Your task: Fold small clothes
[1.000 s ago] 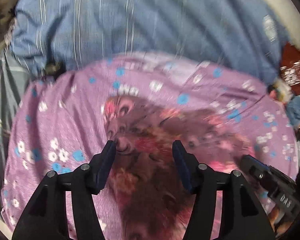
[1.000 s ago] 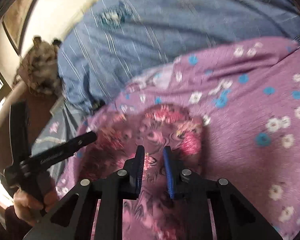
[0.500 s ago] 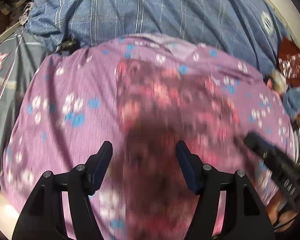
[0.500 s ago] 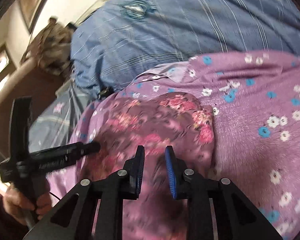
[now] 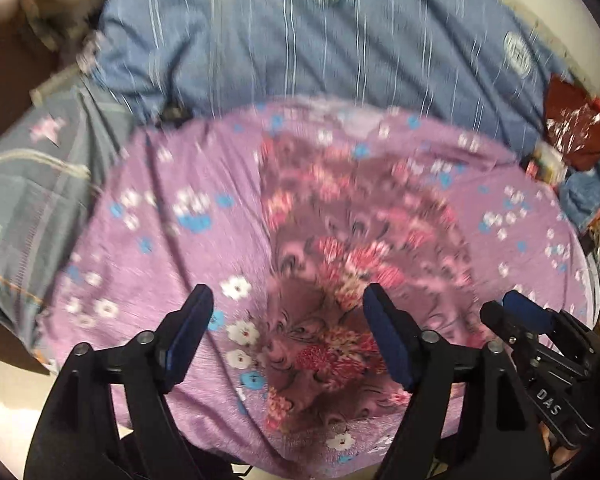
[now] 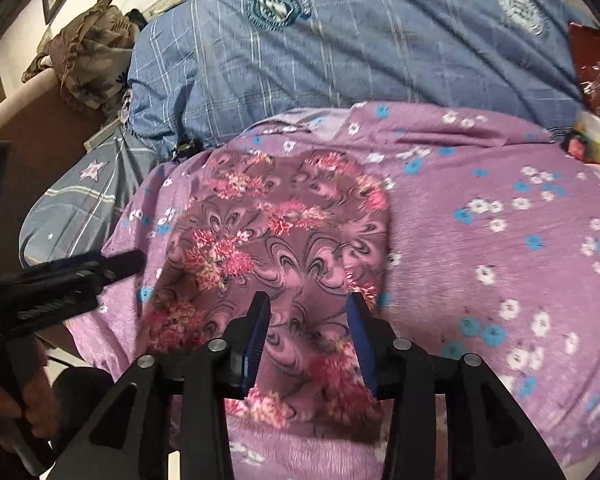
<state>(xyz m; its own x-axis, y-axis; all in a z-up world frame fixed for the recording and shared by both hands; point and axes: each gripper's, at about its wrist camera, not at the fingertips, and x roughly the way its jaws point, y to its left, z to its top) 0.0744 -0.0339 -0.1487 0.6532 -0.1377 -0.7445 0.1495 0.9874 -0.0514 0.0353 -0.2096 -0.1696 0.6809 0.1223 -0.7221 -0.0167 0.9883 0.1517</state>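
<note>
A small maroon garment with pink flowers [image 5: 352, 264] [image 6: 280, 232] lies folded flat on a purple flowered sheet [image 5: 160, 232] [image 6: 480, 240]. My left gripper [image 5: 288, 312] hovers above its near left edge, jaws opening wide, nothing between them. My right gripper [image 6: 306, 314] hangs over the garment's near end, jaws opening too, with no cloth gripped. The right gripper's fingers [image 5: 524, 316] show at the right of the left wrist view. In the right wrist view the left gripper [image 6: 100, 268] reaches in from the left, held by a hand [image 6: 16, 404].
A blue checked blanket [image 5: 320, 48] [image 6: 360, 48] lies behind the purple sheet. A grey striped cloth [image 5: 28, 200] sits to the left, a red packet [image 5: 576, 124] and loose clutter to the right. A camouflage bundle [image 6: 88, 56] rests at the far left.
Both grippers have pulled back and risen from the flowered garment, and their jaws have widened. The garment stays flat on the sheet, now seen whole.
</note>
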